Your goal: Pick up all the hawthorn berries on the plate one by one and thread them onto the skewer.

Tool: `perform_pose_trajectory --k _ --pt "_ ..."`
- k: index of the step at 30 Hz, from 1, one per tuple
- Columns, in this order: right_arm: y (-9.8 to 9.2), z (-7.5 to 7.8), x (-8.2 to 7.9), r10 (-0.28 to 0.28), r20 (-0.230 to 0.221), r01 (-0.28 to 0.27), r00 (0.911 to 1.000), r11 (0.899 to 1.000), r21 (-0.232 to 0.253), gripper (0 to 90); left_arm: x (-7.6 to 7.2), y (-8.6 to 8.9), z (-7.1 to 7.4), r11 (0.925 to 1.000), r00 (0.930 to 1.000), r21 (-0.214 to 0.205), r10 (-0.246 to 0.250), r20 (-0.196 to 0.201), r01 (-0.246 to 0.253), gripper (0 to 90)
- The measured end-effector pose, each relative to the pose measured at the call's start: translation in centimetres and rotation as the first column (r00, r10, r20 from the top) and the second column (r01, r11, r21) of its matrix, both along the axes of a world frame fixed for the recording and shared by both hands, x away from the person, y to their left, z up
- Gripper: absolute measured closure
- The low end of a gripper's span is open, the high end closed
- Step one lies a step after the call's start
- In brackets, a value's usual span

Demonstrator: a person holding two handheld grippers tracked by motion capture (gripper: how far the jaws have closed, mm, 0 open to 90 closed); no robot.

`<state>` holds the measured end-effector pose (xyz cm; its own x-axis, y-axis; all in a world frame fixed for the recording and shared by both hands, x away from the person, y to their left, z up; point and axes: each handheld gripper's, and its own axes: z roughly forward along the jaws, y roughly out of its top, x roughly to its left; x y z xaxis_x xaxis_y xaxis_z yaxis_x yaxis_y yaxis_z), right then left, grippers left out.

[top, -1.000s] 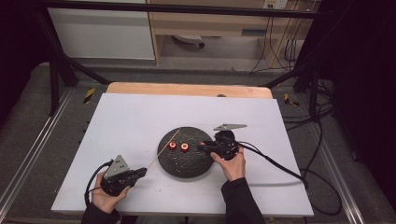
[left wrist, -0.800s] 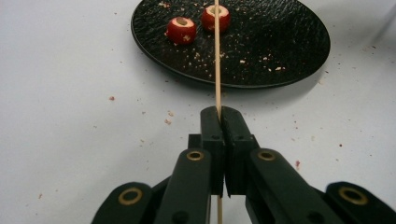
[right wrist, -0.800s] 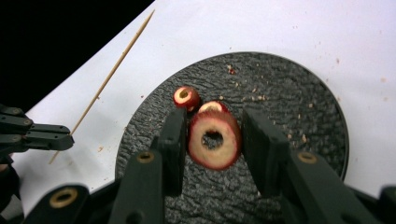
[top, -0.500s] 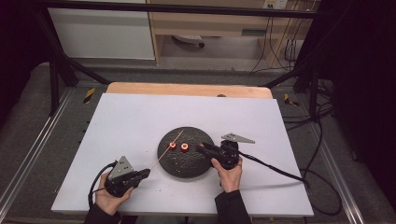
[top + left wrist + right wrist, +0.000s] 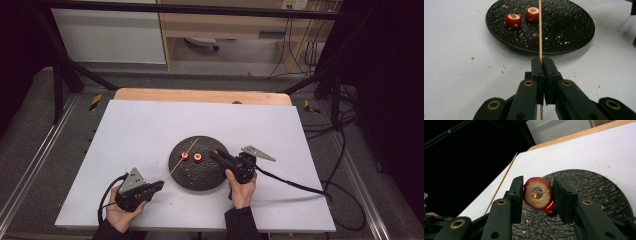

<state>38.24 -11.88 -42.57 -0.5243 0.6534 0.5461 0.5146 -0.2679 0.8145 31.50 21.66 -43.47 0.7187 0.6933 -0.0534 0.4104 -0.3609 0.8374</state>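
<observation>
A black round plate (image 5: 200, 177) lies mid-table with two red cored fruit slices (image 5: 185, 156) (image 5: 198, 158) on its far left part. My left gripper (image 5: 160, 184) sits at the plate's near left, shut on a thin wooden skewer (image 5: 182, 160) that reaches across the plate. The left gripper view has the skewer (image 5: 540, 30) running from my shut left gripper (image 5: 541, 61) past the two slices (image 5: 513, 20) (image 5: 532, 13). My right gripper (image 5: 215, 154) is over the plate's right side. In its own view, the right gripper (image 5: 538, 180) is shut on a third cored slice (image 5: 537, 192).
Crumbs dot the plate (image 5: 564, 27) and the white board (image 5: 150, 130) around it. A wooden table edge (image 5: 200, 95) runs behind the board. Each gripper trails a black cable (image 5: 295, 185). Dark frame legs and wires stand beyond the table.
My right hand has sunk and drawn slightly toward the near edge, still gripping its slice. The left gripper and skewer have barely shifted.
</observation>
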Motion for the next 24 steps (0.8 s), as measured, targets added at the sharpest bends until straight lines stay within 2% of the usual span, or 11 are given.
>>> perform_pose_trajectory --k 10,12,17,24 --pt "-0.5 1.2 0.5 -0.045 0.035 0.042 0.9984 0.995 0.085 62.5 -0.2 -1.1 0.4 1.0 1.0 -0.002 0.0 0.008 0.0 88.3" --pt "-0.6 1.3 0.6 -0.053 0.044 0.049 0.9976 0.995 0.088 62.5 -0.2 -1.4 0.5 1.0 0.9999 -0.003 -0.001 0.013 0.001 88.3" --pt "-1.2 2.4 1.2 -0.078 0.058 0.069 0.9953 0.987 0.146 62.6 -0.3 -2.1 0.7 1.0 0.9999 -0.005 -0.005 0.016 0.005 88.3" --pt "-1.6 2.9 1.9 -0.102 0.081 0.086 0.9916 0.979 0.182 62.5 -0.3 -2.9 0.9 0.9998 0.9998 -0.012 -0.014 0.016 0.014 88.3"
